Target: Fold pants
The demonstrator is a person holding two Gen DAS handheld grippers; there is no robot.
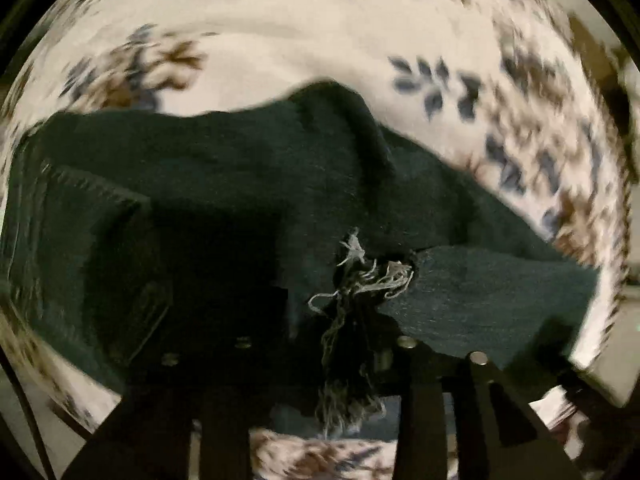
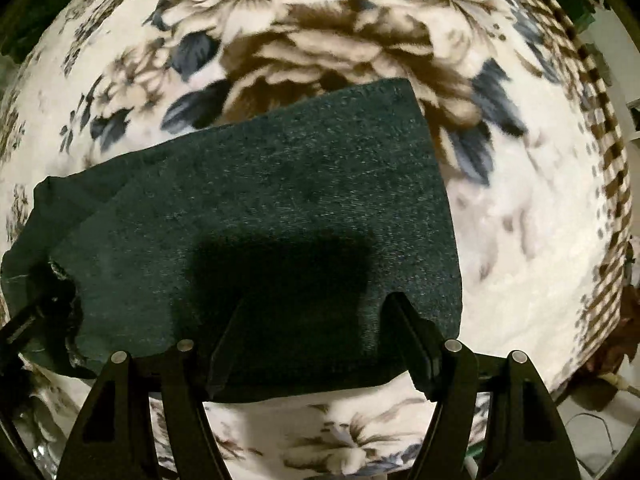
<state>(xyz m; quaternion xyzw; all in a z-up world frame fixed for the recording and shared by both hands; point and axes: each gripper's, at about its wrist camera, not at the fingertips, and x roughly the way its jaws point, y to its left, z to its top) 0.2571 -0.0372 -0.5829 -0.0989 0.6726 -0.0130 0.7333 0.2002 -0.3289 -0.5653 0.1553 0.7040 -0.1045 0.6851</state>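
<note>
Dark denim pants [image 1: 248, 184] lie partly folded on a floral blanket [image 1: 280, 40]. In the left wrist view a frayed hem [image 1: 360, 280] with pale loose threads hangs right at my left gripper [image 1: 352, 332], whose fingers are mostly hidden under the cloth; it looks shut on that hem. In the right wrist view a folded leg panel of the pants [image 2: 288, 200] lies flat. My right gripper [image 2: 316, 320] is open, its fingers [image 2: 412, 336] resting wide apart on the near edge of the panel. The left gripper shows at the left edge [image 2: 24, 320].
The cream, brown and blue floral blanket [image 2: 520, 240] covers the whole surface. Its checked border [image 2: 600, 152] runs along the right side, with clutter and cables [image 2: 600, 400] beyond it on the floor.
</note>
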